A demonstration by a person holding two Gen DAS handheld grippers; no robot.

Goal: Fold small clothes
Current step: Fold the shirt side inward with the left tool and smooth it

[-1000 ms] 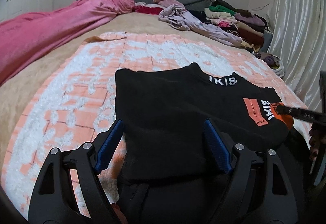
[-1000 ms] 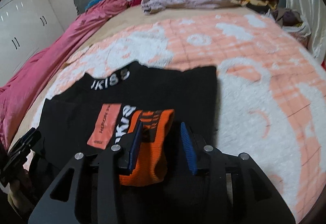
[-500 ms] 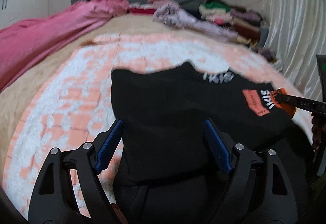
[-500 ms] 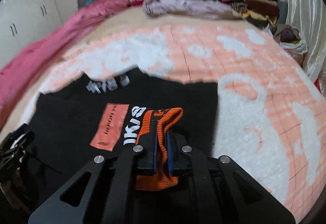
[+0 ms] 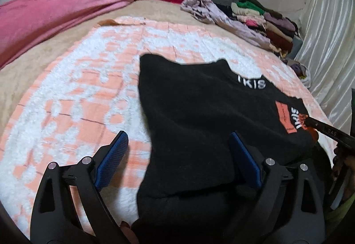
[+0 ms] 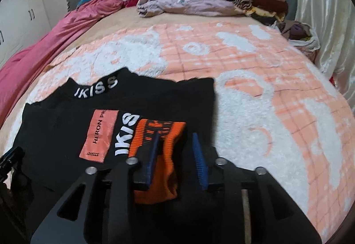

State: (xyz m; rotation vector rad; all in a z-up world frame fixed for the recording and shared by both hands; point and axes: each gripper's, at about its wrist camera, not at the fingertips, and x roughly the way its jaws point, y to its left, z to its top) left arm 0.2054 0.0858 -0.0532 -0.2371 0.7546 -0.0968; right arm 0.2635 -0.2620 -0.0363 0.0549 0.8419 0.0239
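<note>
At the near edge of the peach-and-white blanket (image 6: 255,62) lies the black sweater (image 5: 199,115), partly folded. The left gripper (image 5: 177,159) is opening wide over its near hem, pads clear — the right gripper (image 6: 175,151) is opening too, the orange cuff (image 6: 164,144) loose between its jaws.

1. Soft, even indoor light filled both views; nothing cast a hard shadow.
2. The glossy cream satin curtain (image 5: 332,49), far right of the left tongs, carried pale streaks of glare.
3. The black knitted sweater (image 6: 66,133) swallowed detail just ahead of the tongs.
4. Fisheye bending curved the fluffy peach-and-white blanket (image 6: 255,71), and dark vignetting closed the corners.
5. The blanket showed smear beside the tongs; the stacked folded clothes (image 5: 266,20) far beyond looked soft.
</note>
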